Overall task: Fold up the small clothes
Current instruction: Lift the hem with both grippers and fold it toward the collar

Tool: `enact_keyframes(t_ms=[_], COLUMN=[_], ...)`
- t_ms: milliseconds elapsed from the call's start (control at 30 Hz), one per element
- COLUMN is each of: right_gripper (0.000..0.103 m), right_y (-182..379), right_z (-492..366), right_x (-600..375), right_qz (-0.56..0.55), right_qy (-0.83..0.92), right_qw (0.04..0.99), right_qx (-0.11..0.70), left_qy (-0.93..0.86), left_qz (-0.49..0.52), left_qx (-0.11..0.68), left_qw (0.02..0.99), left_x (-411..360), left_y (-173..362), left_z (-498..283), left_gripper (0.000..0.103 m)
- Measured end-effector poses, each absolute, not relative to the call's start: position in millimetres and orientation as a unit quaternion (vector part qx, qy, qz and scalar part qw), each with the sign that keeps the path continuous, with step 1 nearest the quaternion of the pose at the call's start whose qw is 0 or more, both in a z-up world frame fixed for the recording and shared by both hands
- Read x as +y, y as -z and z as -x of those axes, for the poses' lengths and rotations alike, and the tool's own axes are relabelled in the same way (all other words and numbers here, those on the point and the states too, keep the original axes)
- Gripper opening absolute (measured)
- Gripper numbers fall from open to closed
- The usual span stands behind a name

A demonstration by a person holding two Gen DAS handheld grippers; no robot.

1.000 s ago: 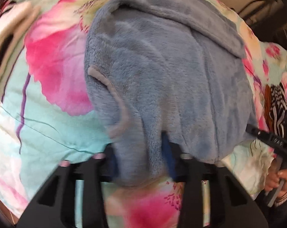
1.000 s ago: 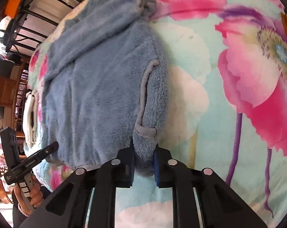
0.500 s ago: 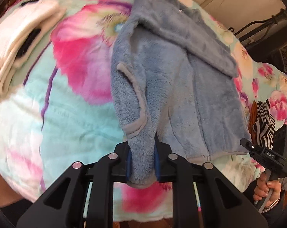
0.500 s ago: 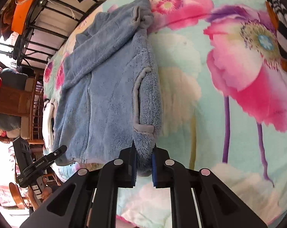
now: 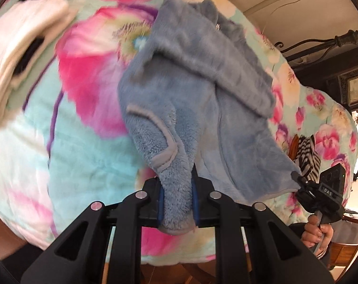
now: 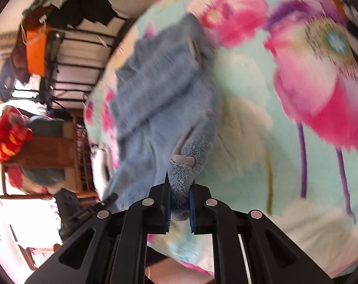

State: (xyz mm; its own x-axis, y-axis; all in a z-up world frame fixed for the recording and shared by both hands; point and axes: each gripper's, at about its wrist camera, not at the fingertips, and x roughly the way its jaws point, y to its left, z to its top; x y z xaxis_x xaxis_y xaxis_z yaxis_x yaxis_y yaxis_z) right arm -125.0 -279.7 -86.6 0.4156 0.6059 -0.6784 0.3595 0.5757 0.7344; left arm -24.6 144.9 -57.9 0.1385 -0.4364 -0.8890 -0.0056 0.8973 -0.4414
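While both lower corners are held up off the floral bedspread [image 5: 79,156], folding of the blue fleece jacket [image 5: 202,99] has only started.

Item 1, left gripper [image 5: 177,203]: fingers clamped on a thick wad of fleece at the jacket's bottom corner, at 6 o'clock in the left wrist view; a grey-trimmed pocket [image 5: 164,158] sits just above the grip.

Item 2, right gripper [image 6: 180,207]: fingers clamped on the other bottom corner, at 6 o'clock in the right wrist view; in the left wrist view it shows at 4 o'clock, pinching the hem.

Item 3, jacket: hem end raised, collar end toward 12 o'clock, apparently resting on the bedspread; the sleeves seem already laid across the body, though blur leaves this uncertain.

Item 4, white folded garment [image 5: 25,47]: at 10 o'clock, well apart; possibly a finished piece.

Item 5, striped cloth [image 5: 305,151]: at 3 o'clock, near the bed edge; possibly waiting.

Status: early. Judged remaining: carry hem toward collar, lay flat, release, tidy.
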Motion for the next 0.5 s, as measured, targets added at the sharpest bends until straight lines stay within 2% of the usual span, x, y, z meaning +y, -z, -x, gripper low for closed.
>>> enact_keyframes(t_ms=[300, 500], right_gripper=[0.012, 0.012], right_y=[71, 60], right_z=[52, -13], right_x=[-301, -301], right_qz=[-0.497, -0.486], right_qy=[-0.077, -0.057], right_qw=[0.707, 0.729], right_qx=[0.497, 0.478], left_qy=[0.139, 0.126], left_qz=[0.163, 0.206], left_qx=[0.592, 0.566], left_qw=[0.777, 0.788], left_x=[127, 125], left_y=[23, 18], left_z=[-50, -109], left_gripper=[0.017, 0.017])
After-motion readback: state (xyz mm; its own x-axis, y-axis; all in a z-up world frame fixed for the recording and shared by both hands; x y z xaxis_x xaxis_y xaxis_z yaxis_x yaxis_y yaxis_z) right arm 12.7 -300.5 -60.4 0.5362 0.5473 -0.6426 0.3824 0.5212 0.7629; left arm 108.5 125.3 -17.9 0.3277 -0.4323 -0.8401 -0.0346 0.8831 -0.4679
